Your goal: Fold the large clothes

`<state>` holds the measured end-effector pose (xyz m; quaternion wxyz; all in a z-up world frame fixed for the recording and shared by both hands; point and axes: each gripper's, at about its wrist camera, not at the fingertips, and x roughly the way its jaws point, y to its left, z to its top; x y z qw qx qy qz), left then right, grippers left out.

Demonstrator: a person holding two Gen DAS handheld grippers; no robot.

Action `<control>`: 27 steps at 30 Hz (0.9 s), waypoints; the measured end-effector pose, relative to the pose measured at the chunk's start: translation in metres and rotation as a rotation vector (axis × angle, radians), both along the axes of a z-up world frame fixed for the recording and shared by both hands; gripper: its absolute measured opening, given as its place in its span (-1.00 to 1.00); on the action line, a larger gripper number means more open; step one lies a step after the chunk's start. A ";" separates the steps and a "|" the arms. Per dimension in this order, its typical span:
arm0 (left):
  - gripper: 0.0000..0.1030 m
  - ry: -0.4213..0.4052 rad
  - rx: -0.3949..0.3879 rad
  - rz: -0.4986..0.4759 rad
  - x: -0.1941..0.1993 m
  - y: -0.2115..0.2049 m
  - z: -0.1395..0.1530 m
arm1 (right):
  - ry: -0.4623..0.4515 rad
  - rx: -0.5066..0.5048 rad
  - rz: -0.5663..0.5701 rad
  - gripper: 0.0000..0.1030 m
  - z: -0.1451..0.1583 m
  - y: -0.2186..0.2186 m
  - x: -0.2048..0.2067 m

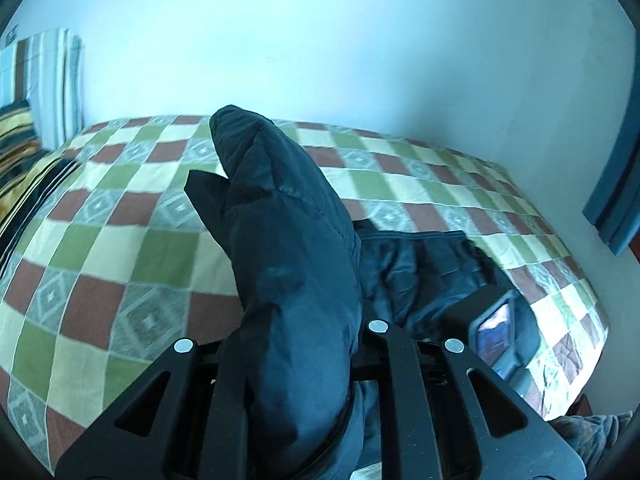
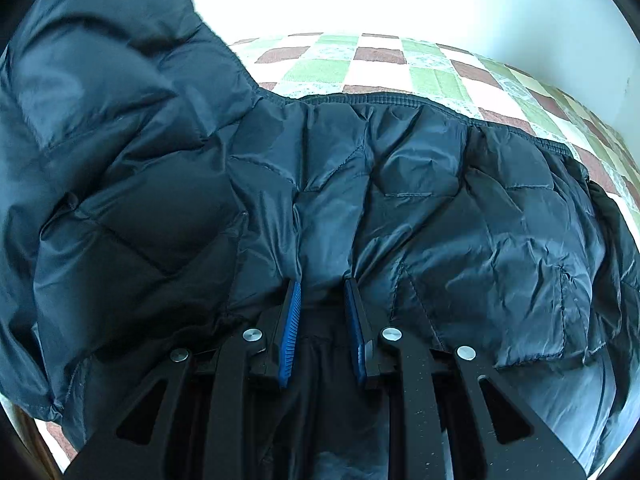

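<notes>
Left wrist: jacket sleeve (image 1: 288, 264) between tongs (image 1: 296, 360).

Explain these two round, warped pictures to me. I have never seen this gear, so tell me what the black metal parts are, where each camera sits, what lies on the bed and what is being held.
No robot here: a person holds a two-fingered grabbing tool in each hand, and each tool carries a wide-angle camera looking out along its fingers. The black bars at the bottom are the tool itself.

The left tool's picture shows the left gripper with its jaws shut on a raised part of a dark padded jacket, lifted above a checked bedspread. The other tool shows at right.

The right tool's picture shows the right gripper, blue pads pinching a fold of the same jacket, most of which lies spread on the bed.
</notes>
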<state>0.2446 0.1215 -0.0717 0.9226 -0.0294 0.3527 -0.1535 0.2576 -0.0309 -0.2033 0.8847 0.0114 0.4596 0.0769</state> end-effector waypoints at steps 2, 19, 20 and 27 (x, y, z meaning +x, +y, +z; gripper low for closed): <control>-0.71 -0.010 0.011 -0.023 0.000 -0.014 0.004 | 0.000 0.009 0.002 -0.56 0.003 -0.004 -0.001; -0.72 -0.032 0.101 -0.191 -0.012 -0.138 -0.006 | -0.093 0.009 -0.132 -0.54 0.042 -0.105 -0.073; -0.72 -0.028 0.108 -0.200 -0.013 -0.146 -0.008 | -0.096 0.002 -0.150 -0.54 0.043 -0.113 -0.077; -0.72 0.009 0.163 -0.281 -0.018 -0.206 -0.037 | -0.078 -0.025 -0.257 -0.50 0.034 -0.161 -0.091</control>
